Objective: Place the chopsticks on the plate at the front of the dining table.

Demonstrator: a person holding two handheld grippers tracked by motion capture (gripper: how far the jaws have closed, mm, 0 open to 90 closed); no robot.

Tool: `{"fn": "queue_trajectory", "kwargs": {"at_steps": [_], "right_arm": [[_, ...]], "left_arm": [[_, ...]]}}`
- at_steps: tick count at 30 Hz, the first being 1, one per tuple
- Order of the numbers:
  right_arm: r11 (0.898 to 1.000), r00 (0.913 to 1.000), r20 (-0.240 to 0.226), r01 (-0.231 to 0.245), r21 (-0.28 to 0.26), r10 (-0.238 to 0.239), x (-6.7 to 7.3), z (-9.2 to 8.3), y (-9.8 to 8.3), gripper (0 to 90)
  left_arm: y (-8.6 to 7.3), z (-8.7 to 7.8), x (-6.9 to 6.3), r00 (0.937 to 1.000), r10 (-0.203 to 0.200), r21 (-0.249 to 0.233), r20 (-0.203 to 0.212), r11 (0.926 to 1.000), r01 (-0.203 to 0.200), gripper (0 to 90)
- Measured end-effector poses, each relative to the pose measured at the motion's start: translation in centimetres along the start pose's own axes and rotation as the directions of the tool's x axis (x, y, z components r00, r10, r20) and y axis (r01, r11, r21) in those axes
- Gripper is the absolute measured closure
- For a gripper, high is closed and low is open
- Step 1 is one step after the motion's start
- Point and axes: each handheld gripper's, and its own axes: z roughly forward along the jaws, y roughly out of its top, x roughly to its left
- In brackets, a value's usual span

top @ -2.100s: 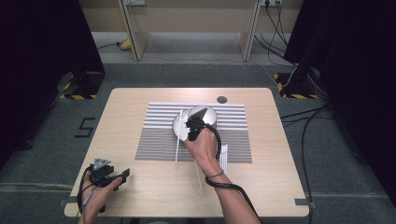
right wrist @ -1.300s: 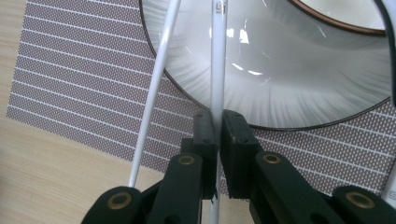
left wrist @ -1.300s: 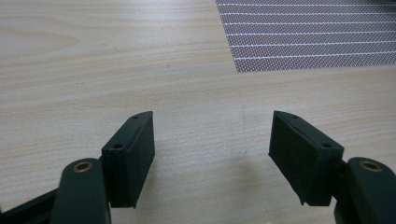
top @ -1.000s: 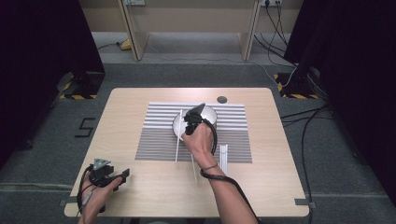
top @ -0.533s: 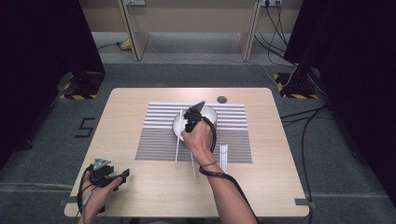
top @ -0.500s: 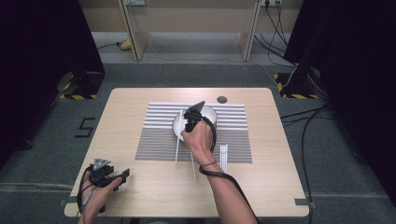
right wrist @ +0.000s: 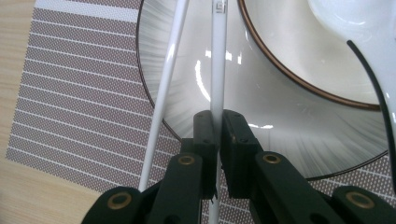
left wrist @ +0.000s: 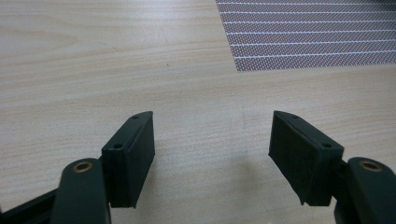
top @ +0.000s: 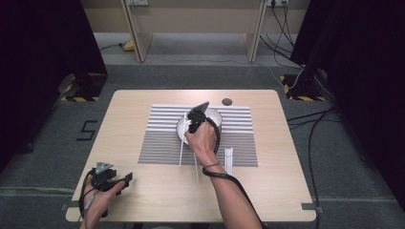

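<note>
- The left claw (left wrist: 212,156) stands wide apart, nothing between its two black jaws.
- Under it lies pale wooden counter (left wrist: 93,70), bare grain.
- A striped grey mat (left wrist: 308,32) fills the upper right corner; it looks woven, though I can't be sure.

white bowl (right wrist: 280,93), brown rim; striped placemat (top: 239,143)

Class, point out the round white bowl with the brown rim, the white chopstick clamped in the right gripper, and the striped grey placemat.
round white bowl (right wrist: 280,70): right gripper view, inner wall.
white chopstick (right wrist: 217,65): right gripper view, shaft above the jaws.
striped grey placemat (top: 157,148): high view, left part.
</note>
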Motion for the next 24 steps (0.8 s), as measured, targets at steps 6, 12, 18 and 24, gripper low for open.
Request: {"fn": "queue_trajectory", "kwargs": {"at_steps": [6,12,18,24], "right_arm": [[1.000,1.0000,-0.002,-0.001,-0.001,0.001,0.15,0.17,0.26,85.4],[1.000,1.0000,-0.002,-0.004,-0.003,0.004,0.17,0.35,0.40,85.5],[1.000,1.0000,0.001,-0.004,-0.015,0.004,0.15,0.38,0.67,85.4],[1.000,0.9999,0.002,-0.013,-0.022,0.013,0.20,0.51,1.00,85.4]], "left_arm": [[0.00,-0.02,0.03,1.0000,-0.002,-0.002,0.001,1.0000,0.002,30.8],[-0.01,0.03,0.01,1.0000,0.000,0.001,0.002,1.0000,0.000,30.8],[0.00,0.02,0.01,1.0000,0.000,0.001,0.001,1.0000,0.000,30.8],[-0.02,0.04,0.03,1.0000,-0.001,0.000,0.002,1.0000,0.001,30.8]]}}
